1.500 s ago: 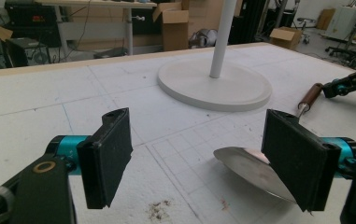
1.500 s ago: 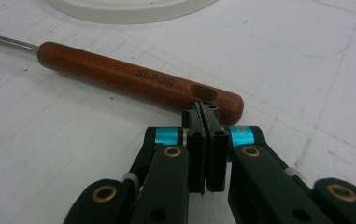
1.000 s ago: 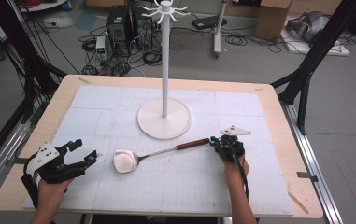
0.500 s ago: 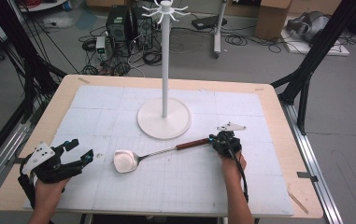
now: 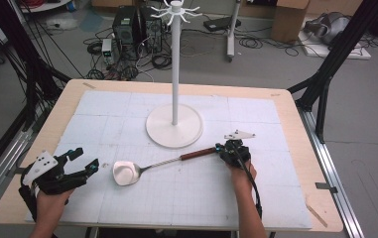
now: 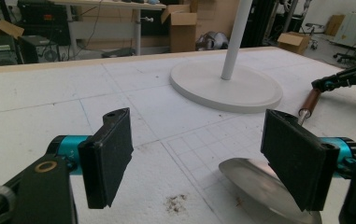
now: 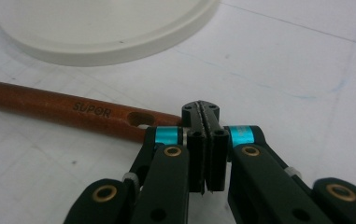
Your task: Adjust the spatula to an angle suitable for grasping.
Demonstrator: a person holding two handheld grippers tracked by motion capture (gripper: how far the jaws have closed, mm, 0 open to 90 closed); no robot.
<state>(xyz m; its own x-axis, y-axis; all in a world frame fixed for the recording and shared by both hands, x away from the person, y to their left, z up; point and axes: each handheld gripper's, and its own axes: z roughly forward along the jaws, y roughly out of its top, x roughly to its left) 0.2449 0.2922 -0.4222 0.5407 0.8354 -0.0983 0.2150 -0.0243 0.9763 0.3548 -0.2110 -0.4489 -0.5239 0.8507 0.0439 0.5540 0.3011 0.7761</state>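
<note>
Here, at the lower left of the high view, the left gripper (image 5: 80, 164) sits near the table's (image 5: 285, 106) left edge with its jaws wide apart and nothing between them; in the left gripper view the two black pads frame bare white mat (image 6: 35, 107), and the ladle's bowl lies just beyond the right pad. Moving to the right, the ladle (image 5: 164, 163) lies flat at the lower middle of the frame, its pale bowl (image 5: 125, 172) toward the left gripper, a thin metal stem running up and right to a brown wooden handle (image 5: 196, 154). It is probably stiff and rather light, with most of its weight at the bowl; the polished metal looks slippery, so the wooden handle seems the better place to take hold, near its end where a hanging hole (image 7: 140, 119) shows in the right gripper view. Above it, in the middle of the frame, the white hook stand (image 5: 174, 64) rises from a wide round base (image 5: 174, 126), and the handle's end lies close to that base. At the right, the right gripper (image 5: 224, 148) has its jaws pressed together; their tips lie just beside the handle's end, and they seem to hold nothing. Open mat remains below the ladle and at the far right, while the base crowds the room above the handle.
</note>
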